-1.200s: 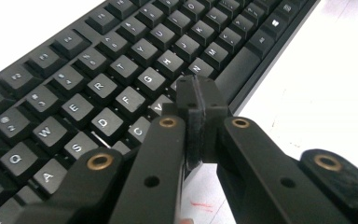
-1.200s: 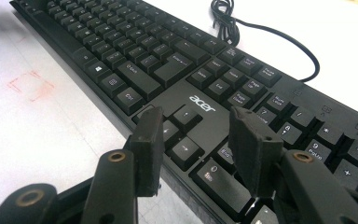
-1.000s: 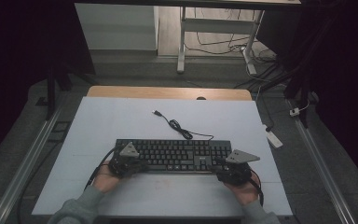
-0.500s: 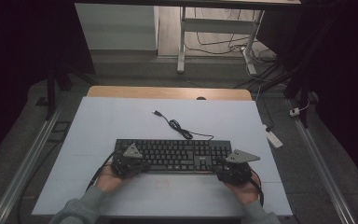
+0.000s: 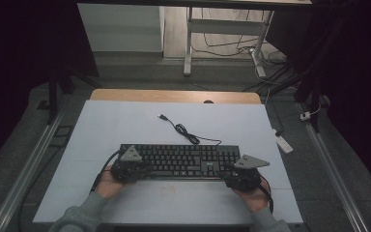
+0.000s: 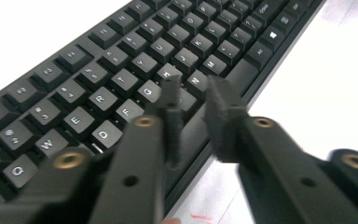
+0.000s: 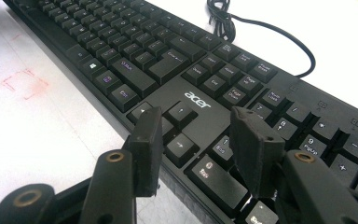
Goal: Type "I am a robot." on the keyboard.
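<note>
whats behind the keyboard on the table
Behind the black Acer keyboard its own black cable lies loosely bundled on the white tabletop, ending in a USB plug. Past it a strip of wooden table edge shows. Whatever lies under the keyboard is covered.

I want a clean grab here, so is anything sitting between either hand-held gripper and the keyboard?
Nothing visible. The left hand-held gripper hangs right over the keyboard near its front edge, jaws apart. The right hand-held gripper sits open above the arrow keys.

A lab-like recording room: dark curtains [image 5: 24, 43], floor rails [image 5: 26, 166], loose cables [image 5: 275, 58], white-covered surface [image 5: 125, 121] under a fixed camera.
</note>
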Motion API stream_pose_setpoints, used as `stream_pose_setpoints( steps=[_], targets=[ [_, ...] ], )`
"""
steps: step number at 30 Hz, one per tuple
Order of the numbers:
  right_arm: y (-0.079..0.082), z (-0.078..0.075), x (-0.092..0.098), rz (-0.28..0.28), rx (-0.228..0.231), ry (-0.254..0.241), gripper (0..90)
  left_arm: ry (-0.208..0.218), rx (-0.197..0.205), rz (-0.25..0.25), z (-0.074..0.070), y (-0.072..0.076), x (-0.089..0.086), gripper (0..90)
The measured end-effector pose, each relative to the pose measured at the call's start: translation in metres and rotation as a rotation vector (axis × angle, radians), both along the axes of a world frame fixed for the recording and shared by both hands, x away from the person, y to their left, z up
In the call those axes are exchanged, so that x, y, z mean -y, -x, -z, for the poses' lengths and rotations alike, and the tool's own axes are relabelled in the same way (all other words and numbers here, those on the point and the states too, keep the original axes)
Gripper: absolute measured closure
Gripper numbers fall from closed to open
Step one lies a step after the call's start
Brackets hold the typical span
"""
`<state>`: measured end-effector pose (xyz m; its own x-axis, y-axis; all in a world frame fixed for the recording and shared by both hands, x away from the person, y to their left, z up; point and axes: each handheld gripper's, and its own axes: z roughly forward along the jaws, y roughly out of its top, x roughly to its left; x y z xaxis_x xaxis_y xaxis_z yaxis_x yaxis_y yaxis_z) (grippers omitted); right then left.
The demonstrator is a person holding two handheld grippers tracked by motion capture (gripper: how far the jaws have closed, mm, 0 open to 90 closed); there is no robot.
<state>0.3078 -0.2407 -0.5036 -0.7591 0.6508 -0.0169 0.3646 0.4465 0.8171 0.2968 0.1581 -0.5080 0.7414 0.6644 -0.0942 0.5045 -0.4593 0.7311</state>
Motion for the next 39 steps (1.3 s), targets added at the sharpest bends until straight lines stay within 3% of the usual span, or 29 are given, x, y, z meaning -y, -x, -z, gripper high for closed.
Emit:
stream_pose_setpoints(
  steps=[3, 8, 21, 32, 39],
  targets=[
    [0.0, 0.0, 0.0, 0.0, 0.001, 0.002, 54.4, 0.015, 0.005, -0.014, -0.002, 0.0, -0.002, 59.7],
    [-0.001, 0.001, 0.001, 0.001, 0.002, -0.003, 54.3, 0.031, 0.01, -0.033, -0.006, 0.0, -0.006, 49.7],
    [-0.001, 0.0, 0.002, 0.007, 0.002, 0.004, 54.2, 0.048, 0.001, -0.081, -0.015, -0.002, -0.018, 36.8],
    [-0.001, 0.001, 0.001, 0.005, 0.001, 0.002, 54.1, 0.055, 0.003, -0.134, -0.024, -0.005, -0.036, 36.4],
    [-0.001, 0.001, 0.001, 0.002, 0.004, 0.007, 54.1, 0.006, 0.02, -0.156, -0.023, -0.006, -0.041, 45.7]
  ],
)
